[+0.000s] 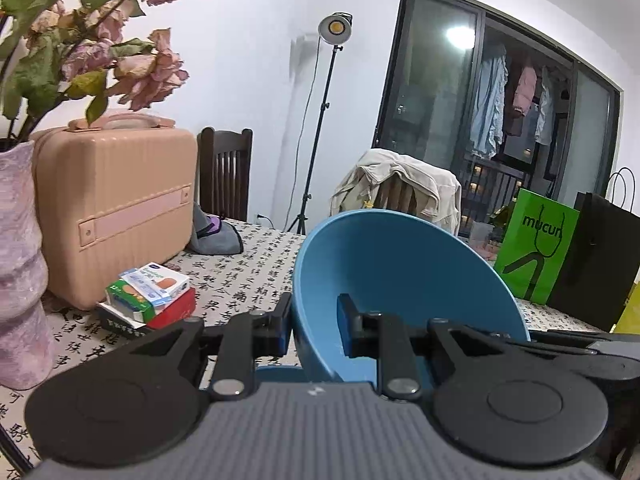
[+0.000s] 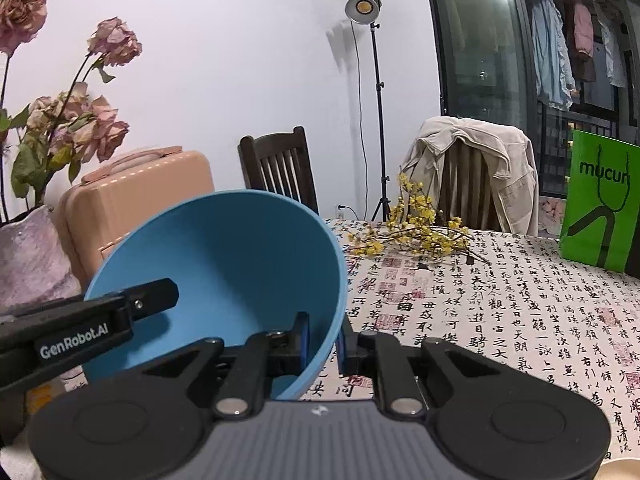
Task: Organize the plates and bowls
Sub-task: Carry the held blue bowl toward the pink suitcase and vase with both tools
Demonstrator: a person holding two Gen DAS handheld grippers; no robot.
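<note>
A blue bowl (image 1: 400, 276) hangs tilted above the table, held by both grippers at opposite sides of its rim. My left gripper (image 1: 316, 326) is shut on the bowl's left wall, one finger inside and one outside. My right gripper (image 2: 323, 340) is shut on the bowl's (image 2: 224, 264) right wall in the same way. In the right wrist view, one finger of the left gripper (image 2: 156, 298) reaches into the bowl from the left. A second blue rim (image 1: 280, 372) shows just beneath the bowl in the left wrist view; what it is stays unclear.
The table (image 2: 500, 312) has a calligraphy-print cloth. A pink case (image 1: 116, 212), small boxes (image 1: 150, 300) and a vase of dried roses (image 1: 20, 264) stand at left. Yellow flower sprigs (image 2: 408, 232), a green bag (image 2: 600, 200) and a black bag (image 1: 596, 264) are at right. Two chairs stand behind.
</note>
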